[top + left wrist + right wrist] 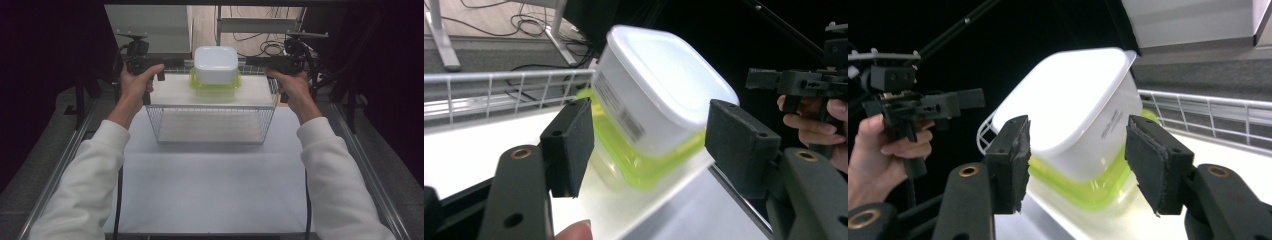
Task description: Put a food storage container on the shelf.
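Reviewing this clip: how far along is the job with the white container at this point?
Done, it seems: the white container sits upside down on its green lid, on the white top of the wire basket. In hand: nothing; the left tool and right tool stand open, apart from it on either side. Left: probably just drawing the tools away.

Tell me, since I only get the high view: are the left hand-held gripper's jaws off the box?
Observer: Yes. In the left gripper view, the left hand-held gripper stands open and its pads are clear of the box.
Operator: And the right one?
Observer: The right hand-held gripper is open too, and nothing presses on the box.
Operator: Any label on the box?
Observer: A barcode label runs along its side, above the green lid underneath.
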Demonstrator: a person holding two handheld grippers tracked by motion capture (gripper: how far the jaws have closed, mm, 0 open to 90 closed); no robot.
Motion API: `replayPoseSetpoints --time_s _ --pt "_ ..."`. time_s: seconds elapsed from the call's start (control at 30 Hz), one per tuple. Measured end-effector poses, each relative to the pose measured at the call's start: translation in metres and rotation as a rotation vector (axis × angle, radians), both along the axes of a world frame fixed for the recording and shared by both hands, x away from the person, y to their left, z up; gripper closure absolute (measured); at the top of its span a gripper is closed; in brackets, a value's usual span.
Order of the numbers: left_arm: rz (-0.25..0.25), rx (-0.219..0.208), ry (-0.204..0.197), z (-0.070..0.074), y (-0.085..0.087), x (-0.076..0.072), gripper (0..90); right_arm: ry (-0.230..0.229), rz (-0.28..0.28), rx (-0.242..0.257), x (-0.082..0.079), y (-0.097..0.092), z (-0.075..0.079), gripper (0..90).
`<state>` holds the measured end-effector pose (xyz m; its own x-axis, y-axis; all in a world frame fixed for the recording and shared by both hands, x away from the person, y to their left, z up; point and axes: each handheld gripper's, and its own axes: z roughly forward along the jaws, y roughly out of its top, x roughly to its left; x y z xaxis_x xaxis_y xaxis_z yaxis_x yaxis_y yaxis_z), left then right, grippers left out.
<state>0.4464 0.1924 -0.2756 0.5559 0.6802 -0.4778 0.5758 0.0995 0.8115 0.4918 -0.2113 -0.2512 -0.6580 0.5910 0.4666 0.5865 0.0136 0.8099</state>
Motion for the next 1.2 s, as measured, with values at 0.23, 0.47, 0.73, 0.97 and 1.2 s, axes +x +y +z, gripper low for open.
replayPoseSetpoints --time_s 0.23,0.47,0.73,0.97,1.2 --pt "-0.014 0.081 -0.038 -0.009 0.003 -0.043 32.2 -0.059 0.034 -0.055 -0.034 -0.011 -0.001 36.6" --pt "-0.034 0.113 -0.065 -0.027 0.008 -0.084 27.2 -0.103 0.053 -0.085 -0.073 -0.026 -0.019 33.3" --pt "-0.015 0.115 -0.021 -0.078 0.015 -0.129 25.5 -0.152 0.065 -0.096 -0.123 -0.048 -0.051 29.5" --pt "-0.005 0.206 -0.010 -0.120 0.014 -0.160 25.3 -0.171 0.066 -0.155 -0.165 -0.070 -0.092 26.7" --pt "-0.019 0.203 0.047 -0.161 0.017 -0.182 25.3 -0.103 0.050 -0.146 -0.186 -0.086 -0.140 24.0"
